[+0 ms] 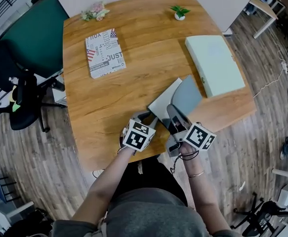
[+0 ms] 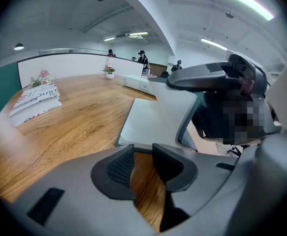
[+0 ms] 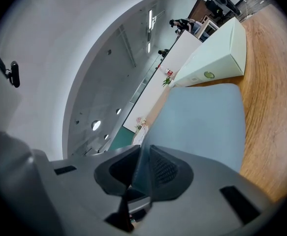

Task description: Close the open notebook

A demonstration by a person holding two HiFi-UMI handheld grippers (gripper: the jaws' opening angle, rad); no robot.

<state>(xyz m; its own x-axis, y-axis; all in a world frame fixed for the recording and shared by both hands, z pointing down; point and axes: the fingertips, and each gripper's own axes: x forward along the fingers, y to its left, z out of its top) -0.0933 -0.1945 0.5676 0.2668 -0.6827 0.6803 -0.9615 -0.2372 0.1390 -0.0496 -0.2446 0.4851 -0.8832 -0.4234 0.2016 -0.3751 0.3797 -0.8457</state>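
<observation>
The notebook (image 1: 163,102) lies open at the near edge of the wooden table (image 1: 109,107). The right gripper (image 3: 142,161) pinches its grey-blue cover (image 3: 202,122), which is raised at a tilt over the white page. The left gripper (image 2: 143,154) hangs wide open and empty just before the page edge. The cover looks thin, light and bendy, so it is best gripped at the free edge and lowered gently.
</observation>
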